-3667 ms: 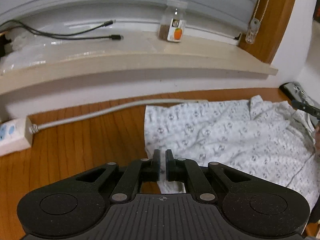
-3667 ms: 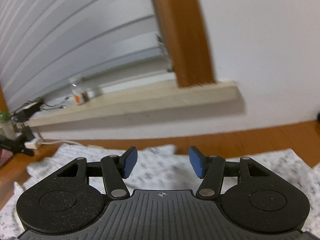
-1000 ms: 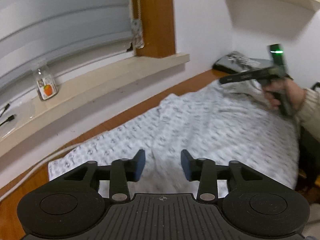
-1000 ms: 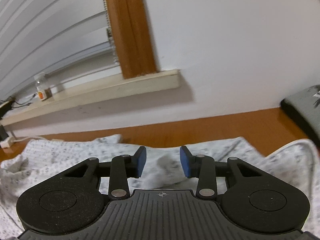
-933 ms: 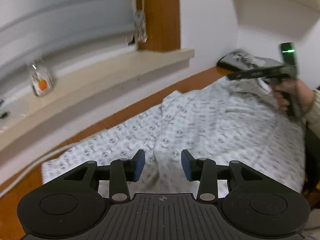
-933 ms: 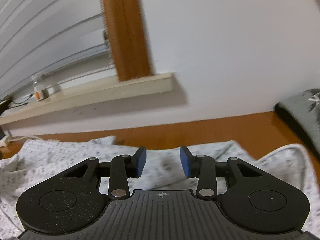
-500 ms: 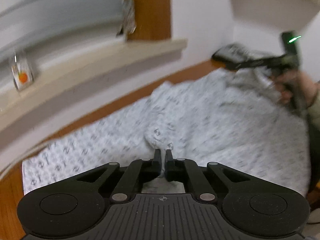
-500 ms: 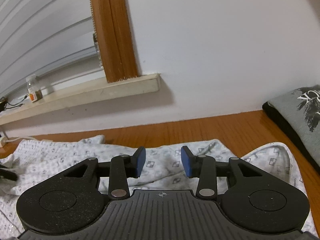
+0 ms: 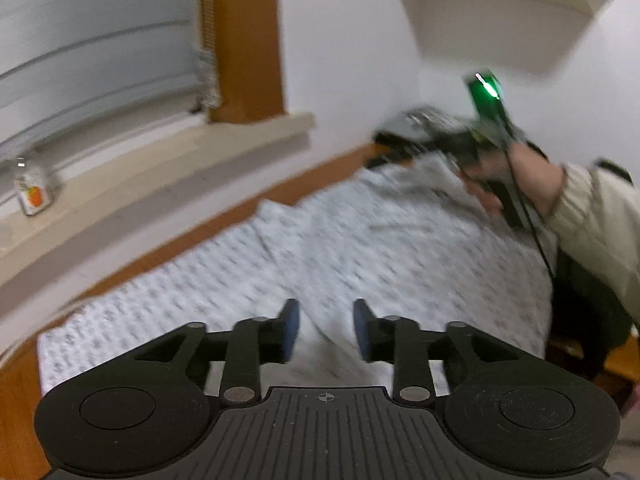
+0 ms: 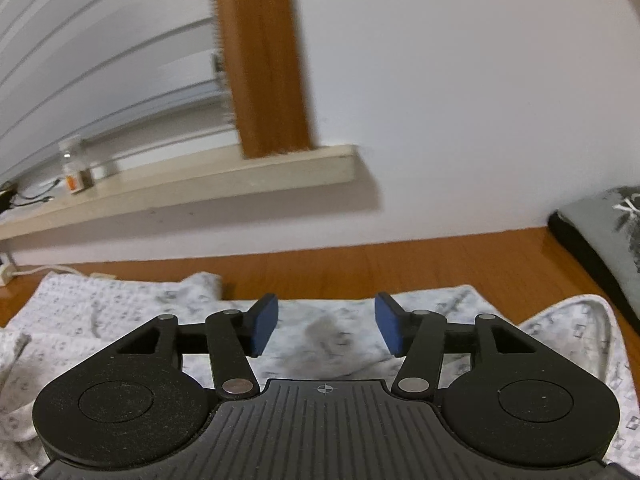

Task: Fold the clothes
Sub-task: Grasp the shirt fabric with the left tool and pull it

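Where the left gripper point(image 9: 325, 328) was pinched shut on a fold of cloth half a second ago, its fingers now stand apart, released, with the patterned shirt point(image 9: 360, 248) lying loose below them. That shirt is spread over the wooden surface point(image 10: 360, 264) beneath the windowsill point(image 10: 200, 184). The right gripper point(image 10: 325, 328) has widened its fingers since then and hovers released over the shirt's near edge. From the left view, the person's hand point(image 9: 516, 172) holds that gripper at the shirt's far end, close to a folded grey garment point(image 10: 608, 232).
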Available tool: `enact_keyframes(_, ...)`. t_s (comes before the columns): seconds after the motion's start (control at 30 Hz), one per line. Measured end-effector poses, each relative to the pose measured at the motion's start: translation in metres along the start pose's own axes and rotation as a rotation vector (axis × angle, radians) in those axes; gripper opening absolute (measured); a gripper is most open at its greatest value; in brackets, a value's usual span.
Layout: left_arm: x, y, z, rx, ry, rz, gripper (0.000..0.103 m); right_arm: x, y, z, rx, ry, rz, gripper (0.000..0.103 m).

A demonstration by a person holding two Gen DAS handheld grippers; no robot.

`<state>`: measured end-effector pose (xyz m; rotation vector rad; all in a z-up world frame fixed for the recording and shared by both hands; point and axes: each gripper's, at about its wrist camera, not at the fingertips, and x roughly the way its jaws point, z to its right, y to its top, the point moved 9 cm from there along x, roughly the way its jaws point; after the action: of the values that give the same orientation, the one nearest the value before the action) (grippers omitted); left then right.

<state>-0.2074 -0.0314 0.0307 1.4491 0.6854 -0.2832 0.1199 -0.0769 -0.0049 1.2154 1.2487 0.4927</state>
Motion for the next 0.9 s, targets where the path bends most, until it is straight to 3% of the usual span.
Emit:
enact_keyframes(0.17,0.038,0.025,-0.036,-0.119,-0.038,-0.031,0.045,-0.003,-0.006,0.039,0.100,-0.036,-0.039,0.042)
enact_keyframes(0.33,0.117,0.034,-0.053,-0.223,-0.125,-0.150,0.050,0.003,-0.020,0.055,0.173,-0.002,-0.109,0.045)
enact_keyframes(0.5,0.175,0.037,-0.063,-0.262,-0.139,-0.205,0.051,0.018,-0.017,0.054,0.229,0.039,-0.125,0.055)
enact_keyframes(0.57,0.186,0.044,-0.064,-0.265,-0.158,-0.186,0.046,0.017,-0.009,0.057,0.236,0.035,-0.092,0.055)
enact_keyframes(0.6,0.190,0.046,-0.065,-0.264,-0.163,-0.172,0.032,0.016,-0.004,0.059,0.240,0.033,-0.075,0.055)
enact_keyframes(0.63,0.193,0.049,-0.066,-0.255,-0.163,-0.158,0.002,0.015,0.000,0.061,0.243,0.031,-0.059,0.051)
enact_keyframes(0.67,0.194,0.052,-0.067,-0.243,-0.157,-0.141,0.003,0.014,0.004,0.062,0.247,0.029,-0.042,0.042)
enact_keyframes(0.7,0.191,0.060,-0.072,-0.230,-0.128,-0.090,0.003,0.013,0.008,0.064,0.250,0.027,-0.025,0.003)
enact_keyframes(0.87,0.174,0.103,-0.092,-0.209,-0.052,0.089,0.003,0.008,0.028,0.072,0.267,0.016,0.058,0.005)
enact_keyframes(0.9,0.180,0.106,-0.092,-0.199,-0.048,0.076,0.004,0.007,0.032,0.073,0.270,0.014,0.074,0.005)
